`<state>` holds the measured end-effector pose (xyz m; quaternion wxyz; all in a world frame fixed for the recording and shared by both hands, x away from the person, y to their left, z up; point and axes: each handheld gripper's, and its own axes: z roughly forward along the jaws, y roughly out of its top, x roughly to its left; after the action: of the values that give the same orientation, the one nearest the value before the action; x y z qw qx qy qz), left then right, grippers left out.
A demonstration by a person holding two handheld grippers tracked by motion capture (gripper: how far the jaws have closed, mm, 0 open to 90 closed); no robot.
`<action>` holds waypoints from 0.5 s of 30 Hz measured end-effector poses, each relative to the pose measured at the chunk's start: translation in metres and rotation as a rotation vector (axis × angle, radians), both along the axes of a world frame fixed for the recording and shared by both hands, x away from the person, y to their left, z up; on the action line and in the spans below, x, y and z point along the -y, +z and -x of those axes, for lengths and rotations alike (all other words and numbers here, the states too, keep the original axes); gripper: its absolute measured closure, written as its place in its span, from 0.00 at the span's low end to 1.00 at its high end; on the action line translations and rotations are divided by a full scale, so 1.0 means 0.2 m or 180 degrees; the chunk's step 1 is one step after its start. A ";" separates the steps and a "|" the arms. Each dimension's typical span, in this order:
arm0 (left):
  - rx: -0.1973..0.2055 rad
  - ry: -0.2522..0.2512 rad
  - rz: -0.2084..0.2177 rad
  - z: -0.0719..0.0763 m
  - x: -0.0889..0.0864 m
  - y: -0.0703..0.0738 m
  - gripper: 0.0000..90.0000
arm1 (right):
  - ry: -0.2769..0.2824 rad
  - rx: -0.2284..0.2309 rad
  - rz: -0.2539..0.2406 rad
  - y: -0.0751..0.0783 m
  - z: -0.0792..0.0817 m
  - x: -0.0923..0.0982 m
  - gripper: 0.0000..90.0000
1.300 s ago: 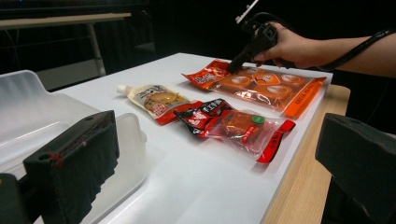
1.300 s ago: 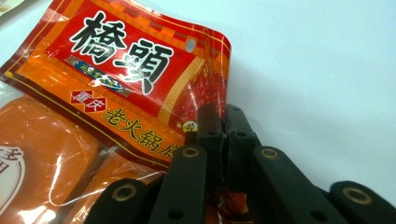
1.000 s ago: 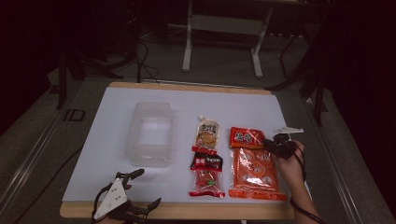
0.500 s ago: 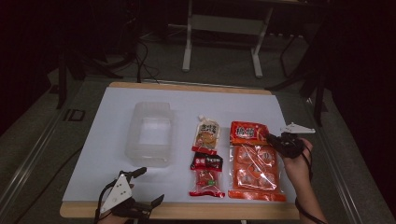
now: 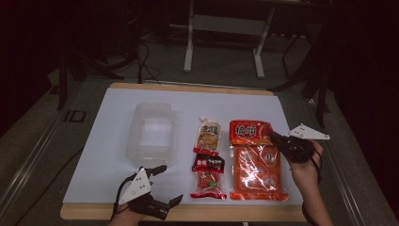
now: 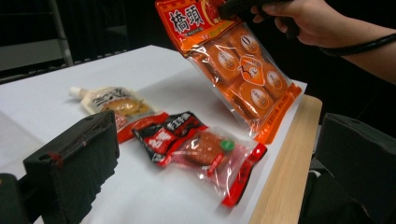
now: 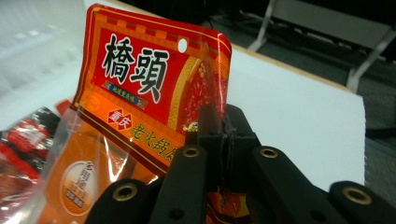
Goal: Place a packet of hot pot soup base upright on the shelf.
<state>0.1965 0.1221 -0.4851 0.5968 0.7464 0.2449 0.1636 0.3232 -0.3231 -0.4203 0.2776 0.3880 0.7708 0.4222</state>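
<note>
My right gripper (image 5: 276,138) is shut on the right edge of a large orange-red snack packet (image 5: 254,160), near its red top band. It holds the packet (image 6: 236,63) tilted up off the table, with the lower end hanging toward the front edge. In the right gripper view the black jaws (image 7: 219,122) are pressed together on the packet (image 7: 140,84) beside its printed label. My left gripper (image 5: 170,183) stands open at the table's front left with nothing between its fingers.
A clear plastic container (image 5: 151,132) sits left of centre on the white tabletop (image 5: 113,117). A spouted sauce pouch (image 5: 208,135) and a red-and-black snack packet (image 5: 208,176) lie in the middle. The wooden front edge (image 6: 285,172) runs close to my left gripper.
My right gripper has risen with the orange packet, lifting its top end off the table. My left gripper has shifted a little to the right and upward, still open.
</note>
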 end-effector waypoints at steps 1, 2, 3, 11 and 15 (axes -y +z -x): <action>0.0000 -0.0002 -0.0006 -0.01 0.01 0.01 0.00 | 0.0015 0.0024 -0.0009 0.01 0.01 0.00 0.98; -0.0002 0.0002 -0.0013 -0.02 0.03 0.02 0.00 | 0.0030 0.0052 -0.0005 0.02 0.03 -0.01 0.98; 0.0004 0.0007 -0.0005 -0.03 0.04 0.02 0.00 | 0.0049 0.0085 -0.0014 0.03 0.04 -0.01 0.98; 0.0026 -0.0076 -0.0022 -0.08 0.17 0.07 0.00 | 0.0269 0.0296 -0.0036 0.13 0.17 -0.06 0.98; 0.0031 -0.0126 -0.0032 -0.11 0.23 0.07 0.00 | 0.0388 0.0395 -0.0075 0.16 0.25 -0.09 0.98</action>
<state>0.2185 0.0752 -0.4705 0.5973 0.7533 0.2264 0.1566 0.2729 -0.3060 -0.3882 0.2940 0.3167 0.7693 0.4706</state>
